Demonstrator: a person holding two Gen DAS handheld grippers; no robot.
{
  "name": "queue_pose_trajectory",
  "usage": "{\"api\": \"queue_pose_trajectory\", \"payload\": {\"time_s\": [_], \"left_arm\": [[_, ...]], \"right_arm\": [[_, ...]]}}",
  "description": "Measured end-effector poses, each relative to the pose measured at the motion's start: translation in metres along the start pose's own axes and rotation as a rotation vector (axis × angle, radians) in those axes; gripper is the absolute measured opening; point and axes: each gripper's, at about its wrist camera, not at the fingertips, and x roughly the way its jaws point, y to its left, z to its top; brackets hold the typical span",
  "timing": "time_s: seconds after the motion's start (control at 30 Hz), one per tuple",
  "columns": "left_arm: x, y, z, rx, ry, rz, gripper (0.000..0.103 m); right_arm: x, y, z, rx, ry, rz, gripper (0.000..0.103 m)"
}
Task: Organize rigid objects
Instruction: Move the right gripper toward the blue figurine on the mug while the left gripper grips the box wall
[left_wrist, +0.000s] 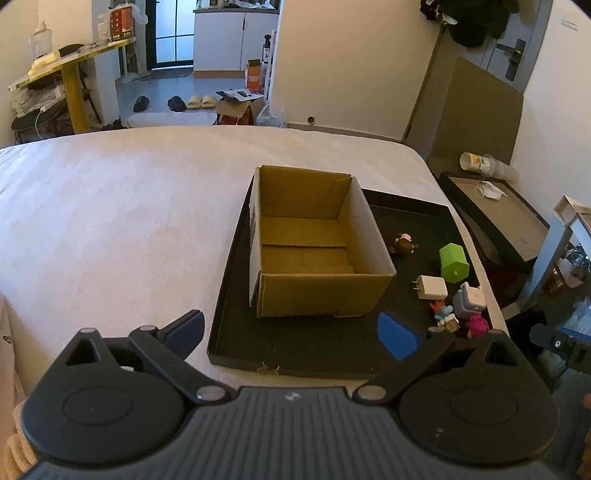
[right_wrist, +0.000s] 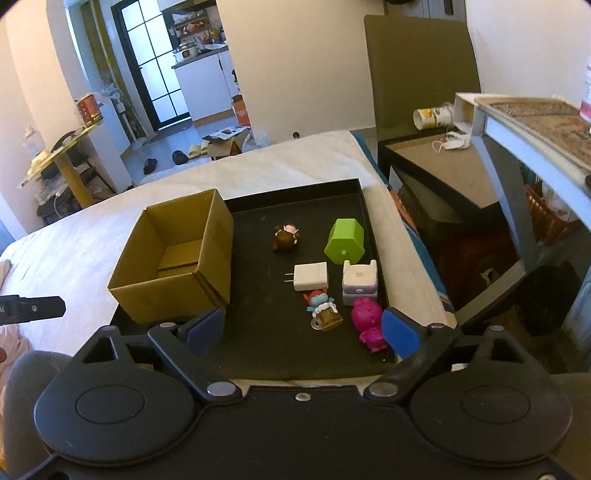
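An empty cardboard box (left_wrist: 314, 240) (right_wrist: 173, 258) stands on the left part of a black tray (left_wrist: 314, 350) (right_wrist: 266, 343) on a white bed. Right of the box lie a brown figurine (right_wrist: 285, 238), a green hexagonal block (right_wrist: 345, 240), a white charger plug (right_wrist: 311, 276), a lilac toy box (right_wrist: 359, 282), a small blue-and-red figure with a mug (right_wrist: 322, 312) and a pink figurine (right_wrist: 369, 323). My right gripper (right_wrist: 303, 332) hangs open over the tray's near edge, the pink figurine just inside its right finger. My left gripper (left_wrist: 291, 328) is open before the box, nothing between its fingers.
A dark side table (right_wrist: 443, 173) with a tipped cup (right_wrist: 434, 112) and a mask stands right of the bed. A grey shelf (right_wrist: 517, 122) sits nearer on the right. The bed cover (left_wrist: 110, 221) stretches left of the tray. Floor clutter and a yellow table (left_wrist: 70, 70) lie beyond.
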Motion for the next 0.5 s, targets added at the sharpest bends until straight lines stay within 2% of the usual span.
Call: {"api": "queue_pose_trajectory", "payload": {"time_s": [0.23,0.33,0.5], "left_arm": [[0.017,0.000,0.006,-0.003,0.014,0.015,0.099],[0.027,0.002,0.009,-0.013,0.026,0.021,0.096],[0.044,0.004,0.018,-0.031,0.039,0.035,0.093]], "right_arm": [[0.020,-0.005,0.003,0.019,0.024,0.018,0.084],[0.030,-0.008,0.005,0.036,0.038,0.040,0.078],[0.047,-0.012,0.006,0.069,0.064,0.053,0.075]]}}
